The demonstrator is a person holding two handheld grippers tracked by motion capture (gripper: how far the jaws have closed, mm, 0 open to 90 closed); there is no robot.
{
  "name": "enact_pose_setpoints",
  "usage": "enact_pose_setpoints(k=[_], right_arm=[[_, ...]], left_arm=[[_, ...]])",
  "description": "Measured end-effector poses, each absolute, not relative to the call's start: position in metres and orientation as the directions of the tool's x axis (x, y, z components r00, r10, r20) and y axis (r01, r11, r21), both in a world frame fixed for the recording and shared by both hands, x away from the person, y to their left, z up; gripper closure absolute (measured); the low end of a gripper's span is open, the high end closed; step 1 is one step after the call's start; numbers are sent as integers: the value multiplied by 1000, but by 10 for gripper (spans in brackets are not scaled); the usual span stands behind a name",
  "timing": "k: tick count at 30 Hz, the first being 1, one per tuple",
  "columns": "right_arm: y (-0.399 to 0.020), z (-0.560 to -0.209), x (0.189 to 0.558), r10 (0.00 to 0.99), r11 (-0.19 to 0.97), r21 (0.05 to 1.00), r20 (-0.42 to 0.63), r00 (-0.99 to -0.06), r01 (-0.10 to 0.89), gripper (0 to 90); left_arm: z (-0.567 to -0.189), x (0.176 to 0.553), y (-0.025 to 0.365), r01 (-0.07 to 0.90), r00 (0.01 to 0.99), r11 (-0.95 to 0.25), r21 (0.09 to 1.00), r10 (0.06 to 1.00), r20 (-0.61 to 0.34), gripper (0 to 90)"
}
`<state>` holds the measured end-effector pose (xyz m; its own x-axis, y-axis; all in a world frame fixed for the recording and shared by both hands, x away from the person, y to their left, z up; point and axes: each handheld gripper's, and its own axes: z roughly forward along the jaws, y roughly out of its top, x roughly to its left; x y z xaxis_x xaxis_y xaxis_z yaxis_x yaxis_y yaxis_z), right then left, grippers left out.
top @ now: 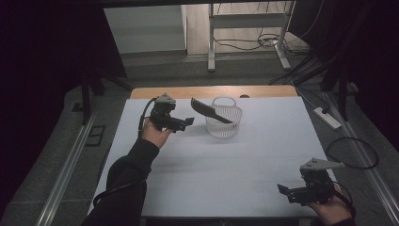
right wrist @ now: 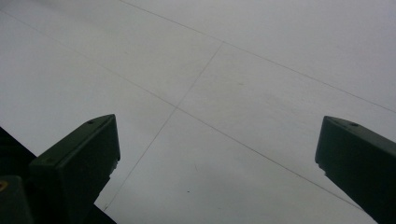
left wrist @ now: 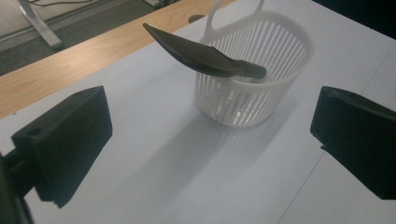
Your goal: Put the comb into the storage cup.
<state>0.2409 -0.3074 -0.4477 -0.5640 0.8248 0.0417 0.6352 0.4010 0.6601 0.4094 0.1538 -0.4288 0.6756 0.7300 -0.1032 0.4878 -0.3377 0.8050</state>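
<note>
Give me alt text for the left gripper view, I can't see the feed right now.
A white slatted basket stands on the white table, with a dark scoop resting across its rim, one end inside and the broad end sticking out past the rim. The left tool is open and empty, its black jaws framing the basket from short of it.

Worktop (top: pixel 226 160): white sheet over a wooden top, a strip of bare wood (top: pixel 188 92) showing along the far edge. Faint seam lines cross the white surface. Floor beyond is grey. A white metal frame (top: pixel 247 28) stands at the far side, black cables (top: pixel 244 43) looped on the floor beneath it. White power strip (top: pixel 326 117) lies on the floor just right of the worktop. Dark curtains (top: pixel 42 56) hang left and right. A metal rail (top: pixel 66 165) runs along the floor at left.
</note>
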Motion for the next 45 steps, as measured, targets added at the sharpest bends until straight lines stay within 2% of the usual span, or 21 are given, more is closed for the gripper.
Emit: enact_pose_setpoints(k=[19,45], right_arm=[[-307,-448,241,825,403,659,41,-564,636,1],[-307,-448,241,823,404,661,39,-566,633,2]], left_arm=[[-437,396,170,492,665,-342,801,741,-92,0],[-442,372,182,500,666,-315,806,735,-126,0]])
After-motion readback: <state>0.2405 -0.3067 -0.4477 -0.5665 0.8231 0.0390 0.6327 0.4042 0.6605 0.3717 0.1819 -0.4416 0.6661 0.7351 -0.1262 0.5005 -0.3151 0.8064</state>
